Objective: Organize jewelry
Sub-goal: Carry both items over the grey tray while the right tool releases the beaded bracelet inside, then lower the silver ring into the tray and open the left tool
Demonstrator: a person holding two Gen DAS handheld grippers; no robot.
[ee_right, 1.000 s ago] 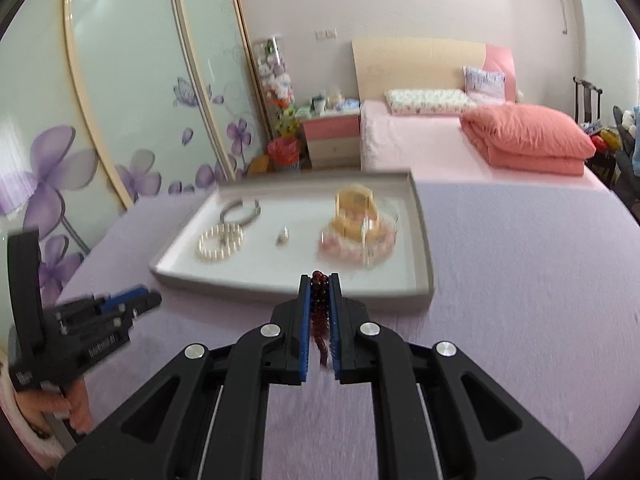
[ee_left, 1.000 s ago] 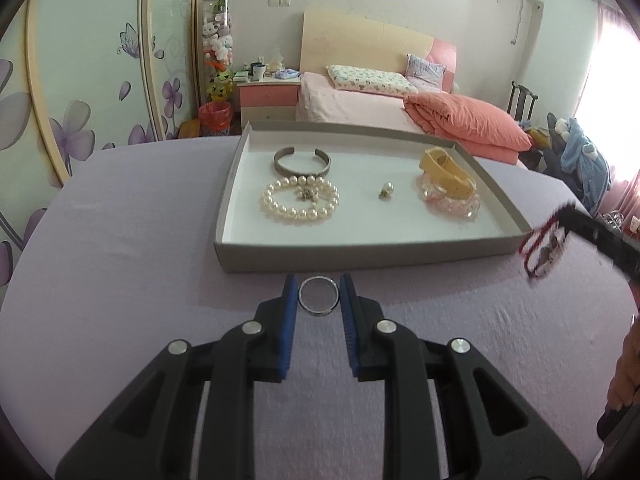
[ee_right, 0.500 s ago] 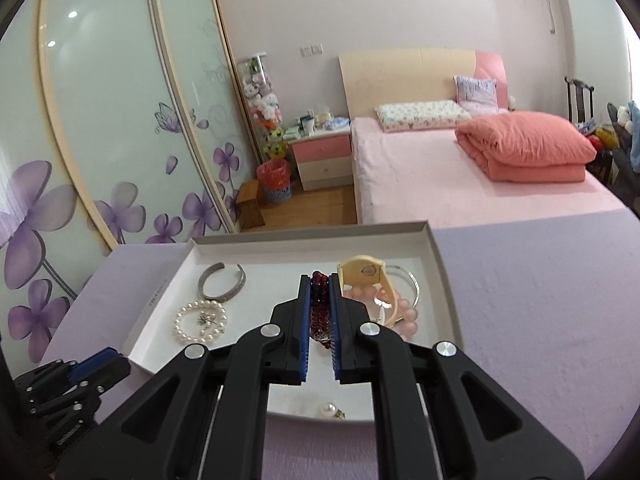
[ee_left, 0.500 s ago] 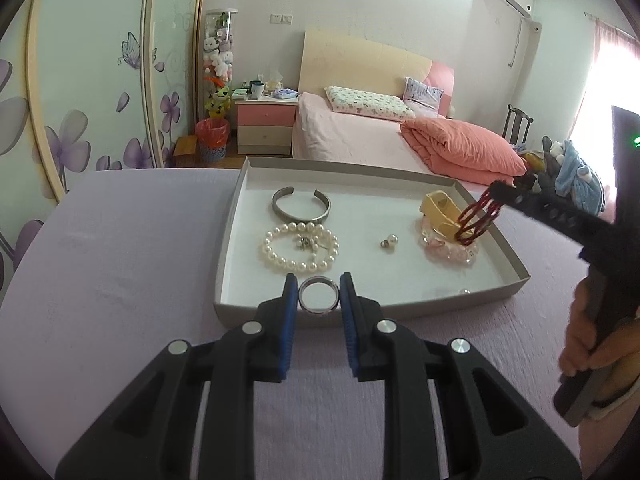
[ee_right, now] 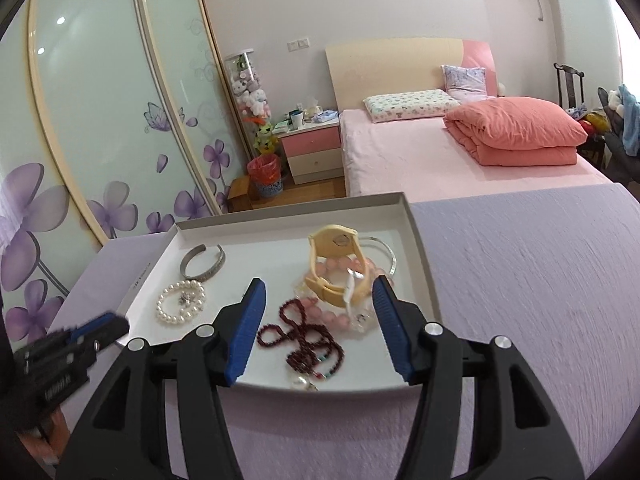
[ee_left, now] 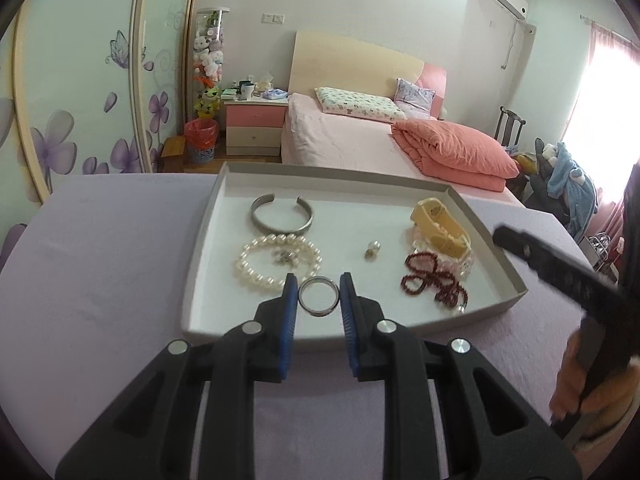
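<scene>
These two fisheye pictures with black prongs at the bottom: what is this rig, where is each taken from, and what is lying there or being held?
No robot: a person holds a hand-operated gripper in each hand, each with a camera looking along its jaws. In the left camera's picture, the left gripper is shut on a silver ring above the grey tray. In the right camera's picture, the right gripper is opening, with nothing between its jaws; the dark red bead string lies in the tray below. Also in the tray: a pearl bracelet, silver cuff and yellow watch on pink beads.
</scene>
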